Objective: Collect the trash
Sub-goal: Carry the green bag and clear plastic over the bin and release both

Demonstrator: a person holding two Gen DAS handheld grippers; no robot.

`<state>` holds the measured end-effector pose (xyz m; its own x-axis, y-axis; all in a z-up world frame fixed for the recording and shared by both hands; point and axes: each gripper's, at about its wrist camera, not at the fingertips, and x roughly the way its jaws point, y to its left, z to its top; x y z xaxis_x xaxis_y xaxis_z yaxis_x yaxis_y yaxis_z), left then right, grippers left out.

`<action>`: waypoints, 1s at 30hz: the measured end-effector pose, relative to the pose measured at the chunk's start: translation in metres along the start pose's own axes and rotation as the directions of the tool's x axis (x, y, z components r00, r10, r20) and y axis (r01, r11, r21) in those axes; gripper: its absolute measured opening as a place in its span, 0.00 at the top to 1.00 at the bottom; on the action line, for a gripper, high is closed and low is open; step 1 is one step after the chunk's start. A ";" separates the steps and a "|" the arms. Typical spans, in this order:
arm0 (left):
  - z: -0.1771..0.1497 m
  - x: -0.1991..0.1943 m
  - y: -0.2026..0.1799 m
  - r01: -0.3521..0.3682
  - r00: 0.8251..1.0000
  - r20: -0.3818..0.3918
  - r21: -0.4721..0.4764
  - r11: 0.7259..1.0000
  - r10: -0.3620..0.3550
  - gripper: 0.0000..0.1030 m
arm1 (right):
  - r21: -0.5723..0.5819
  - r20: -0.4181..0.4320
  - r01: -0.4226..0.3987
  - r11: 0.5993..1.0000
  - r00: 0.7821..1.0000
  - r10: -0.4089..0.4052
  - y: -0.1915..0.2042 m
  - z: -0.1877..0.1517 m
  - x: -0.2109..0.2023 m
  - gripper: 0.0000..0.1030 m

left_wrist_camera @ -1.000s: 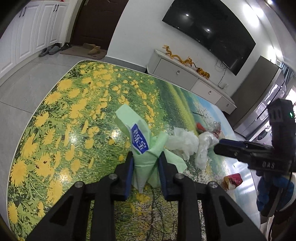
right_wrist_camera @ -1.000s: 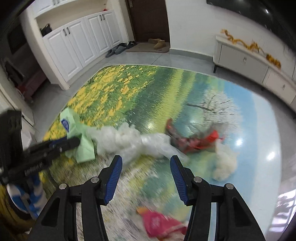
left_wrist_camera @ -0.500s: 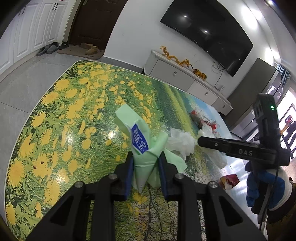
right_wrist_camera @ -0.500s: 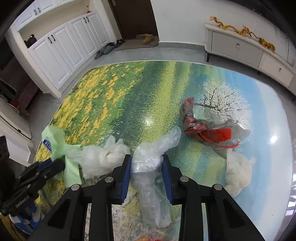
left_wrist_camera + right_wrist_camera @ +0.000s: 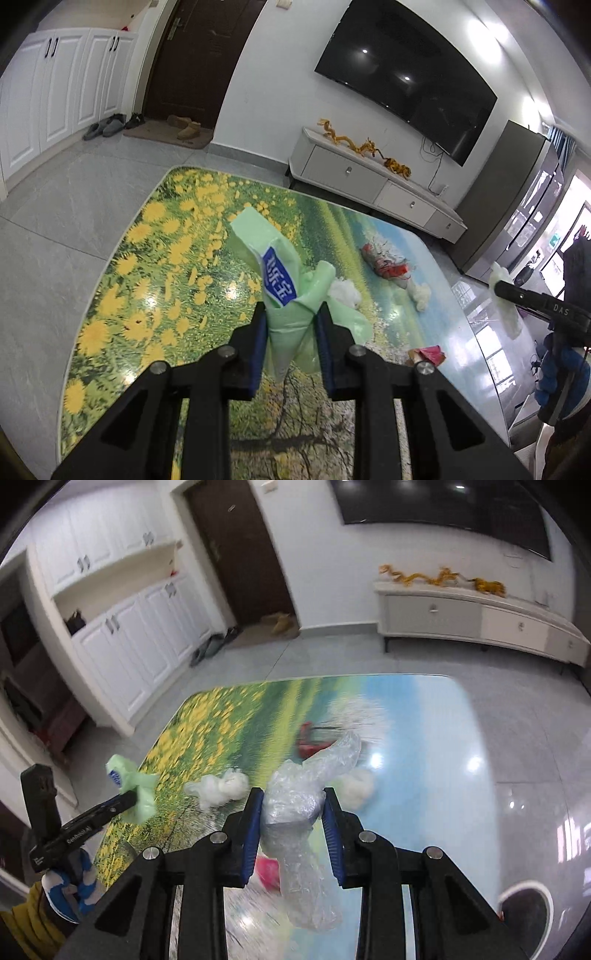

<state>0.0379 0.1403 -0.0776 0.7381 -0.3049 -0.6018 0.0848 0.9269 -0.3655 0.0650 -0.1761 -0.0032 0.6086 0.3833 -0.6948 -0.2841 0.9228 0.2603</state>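
The left gripper (image 5: 290, 325) has its jaws squeezed on a soft green plastic bag with a blue label (image 5: 284, 295), low in the middle. The right gripper (image 5: 291, 812) pinches a crinkly clear plastic bag (image 5: 306, 797) — lifted off the flowery tabletop (image 5: 147, 266). This looks like the gathering step. Next — drop the clear bag into the green one; white wads (image 5: 221, 788) and a red wrapper (image 5: 388, 266) wait further up.

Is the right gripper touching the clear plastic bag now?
Touching. The right wrist view shows the right gripper shut on the clear plastic bag, both blue pads pressed against it.
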 end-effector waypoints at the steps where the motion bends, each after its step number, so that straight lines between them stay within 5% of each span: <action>1: 0.000 -0.007 -0.004 0.001 1.000 0.005 0.006 1.000 -0.001 0.78 | 0.012 0.013 0.006 1.000 1.000 -0.006 -0.007 -0.003 -0.010 0.71; 8: -0.004 -0.036 -0.064 0.060 0.998 0.006 0.089 0.994 -0.061 0.77 | 0.117 0.108 0.062 0.991 0.991 -0.075 -0.070 -0.043 -0.084 0.71; 15: -0.021 -0.018 -0.175 0.216 0.973 -0.129 0.220 0.951 -0.191 0.78 | 0.224 0.154 0.177 0.958 0.965 -0.214 -0.141 -0.103 -0.144 0.71; 21: -0.055 0.033 -0.312 0.364 0.913 -0.325 0.379 0.851 -0.246 0.78 | 0.394 0.126 0.236 0.888 0.944 -0.306 -0.217 -0.174 -0.168 0.71; 27: -0.102 0.095 -0.437 0.471 0.849 -0.471 0.470 0.747 -0.239 0.77 | 0.521 0.083 0.227 0.823 0.946 -0.313 -0.283 -0.222 -0.175 0.71; 30: -0.126 0.121 -0.478 0.498 0.824 -0.522 0.484 0.719 -0.220 0.77 | 0.548 0.062 0.221 0.806 0.951 -0.303 -0.300 -0.231 -0.169 0.71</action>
<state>0.0027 -0.3671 -0.0650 0.2405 -0.5692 -0.7862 0.7528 0.6207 -0.2192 -0.1243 -0.5272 -0.1188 0.7105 0.0872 -0.6982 0.3121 0.8503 0.4238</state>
